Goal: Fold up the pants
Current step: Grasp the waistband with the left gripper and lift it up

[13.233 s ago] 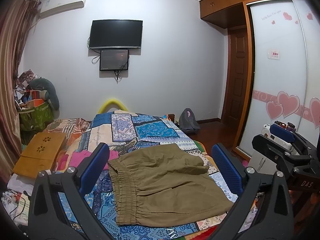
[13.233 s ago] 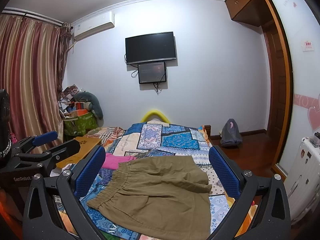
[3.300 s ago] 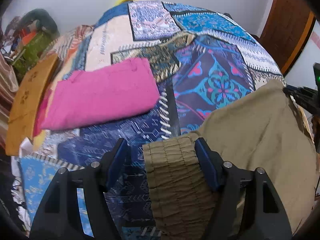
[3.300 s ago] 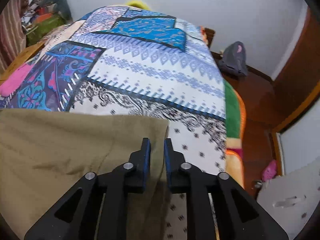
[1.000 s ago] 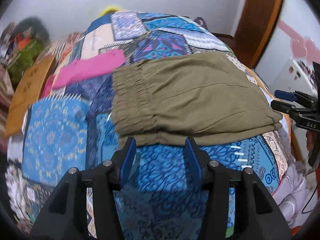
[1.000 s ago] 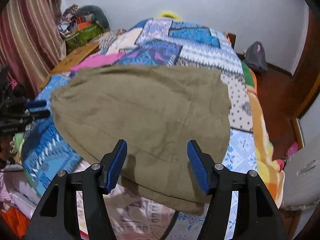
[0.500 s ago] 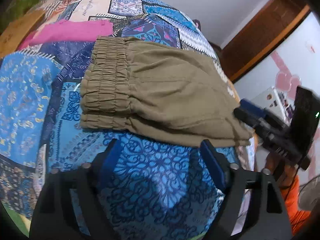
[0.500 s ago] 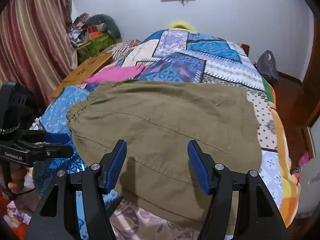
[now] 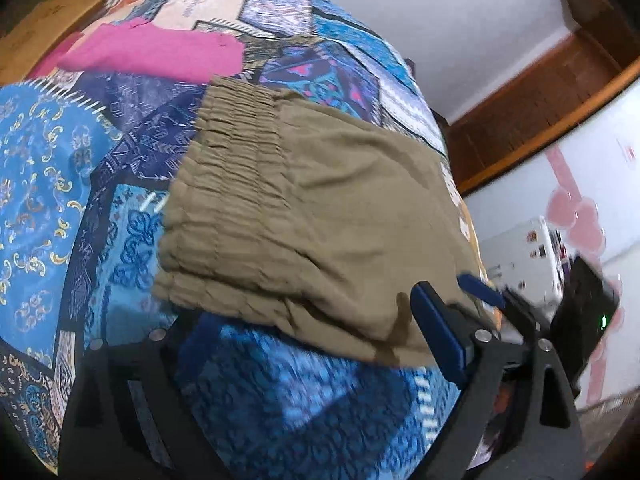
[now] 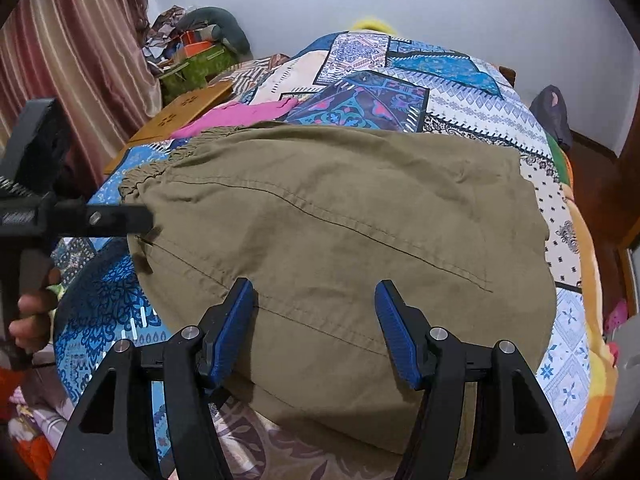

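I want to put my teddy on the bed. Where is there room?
The far half of the quilt, beyond the khaki pants, is bare. So is the blue patch left of the waistband. It is crowded by the pink cloth and wooden board.

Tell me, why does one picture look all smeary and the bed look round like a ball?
Left wrist view: motion blur smears the blue bedspread and the left tool; the pants stay a little clearer. Right wrist view: sharp, with the pants' seams crisp. Both views: the fisheye lens bulges the bed and darkens the corners.
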Demonstrator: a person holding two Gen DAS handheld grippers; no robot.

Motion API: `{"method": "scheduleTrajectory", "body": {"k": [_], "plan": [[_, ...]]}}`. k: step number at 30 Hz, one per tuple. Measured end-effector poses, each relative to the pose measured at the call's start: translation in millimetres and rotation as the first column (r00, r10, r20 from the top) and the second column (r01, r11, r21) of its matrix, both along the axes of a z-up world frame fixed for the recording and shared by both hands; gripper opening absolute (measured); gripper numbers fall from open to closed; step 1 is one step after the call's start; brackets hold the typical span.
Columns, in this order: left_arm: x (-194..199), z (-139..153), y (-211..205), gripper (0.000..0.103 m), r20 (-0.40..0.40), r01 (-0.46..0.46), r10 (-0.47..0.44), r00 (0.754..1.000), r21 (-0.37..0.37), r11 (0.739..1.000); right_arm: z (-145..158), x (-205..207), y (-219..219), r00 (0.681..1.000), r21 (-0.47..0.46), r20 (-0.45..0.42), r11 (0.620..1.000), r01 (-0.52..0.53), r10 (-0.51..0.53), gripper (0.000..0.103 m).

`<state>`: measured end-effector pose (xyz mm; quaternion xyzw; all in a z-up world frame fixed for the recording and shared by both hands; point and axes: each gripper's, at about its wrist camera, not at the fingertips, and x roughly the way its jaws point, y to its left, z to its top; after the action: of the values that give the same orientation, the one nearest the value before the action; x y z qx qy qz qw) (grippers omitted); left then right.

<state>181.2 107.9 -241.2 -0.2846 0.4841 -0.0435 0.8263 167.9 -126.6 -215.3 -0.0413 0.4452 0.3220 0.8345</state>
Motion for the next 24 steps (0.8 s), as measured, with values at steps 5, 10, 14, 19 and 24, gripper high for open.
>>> {"method": "scheduleTrajectory", "body": {"k": [5, 10, 14, 19, 24], "plan": [[15.0, -2.3, 9.1, 0.077, -0.032, -0.058, 0.058, 0.998, 0.016, 0.998, 0.2, -1.7, 0.2, 1.0, 0.005, 0.006, 1.0, -0.003, 0.003, 0.059], [19.3, 6.9, 4.2, 0.043, 0.009, -0.038, 0.037, 0.999, 0.079, 0.996, 1.3, -1.1, -1.2, 1.0, 0.016, -0.011, 1.0, 0.001, 0.0, 0.059], [16.6, 26.2, -10.1, 0.033, 0.068, -0.021, 0.006, 0.998, 0.223, 0.975, 7.7, 4.0, -3.3, 0.999, 0.029, -0.048, 1.0, 0.002, -0.001, 0.059], [1.4, 55.4, -17.9, 0.031, 0.154, -0.043, -0.013, 0.988, 0.358, 0.933, 35.2, 15.3, -0.2, 0.999, 0.082, 0.008, 0.996, 0.036, -0.036, 0.059], [-25.1, 81.7, -19.6, 0.029, 0.234, -0.089, -0.027, 0.972, 0.473, 0.877, 38.2, 23.4, 38.2, 1.0, 0.068, 0.01, 0.997, -0.023, 0.022, 0.059]]}}
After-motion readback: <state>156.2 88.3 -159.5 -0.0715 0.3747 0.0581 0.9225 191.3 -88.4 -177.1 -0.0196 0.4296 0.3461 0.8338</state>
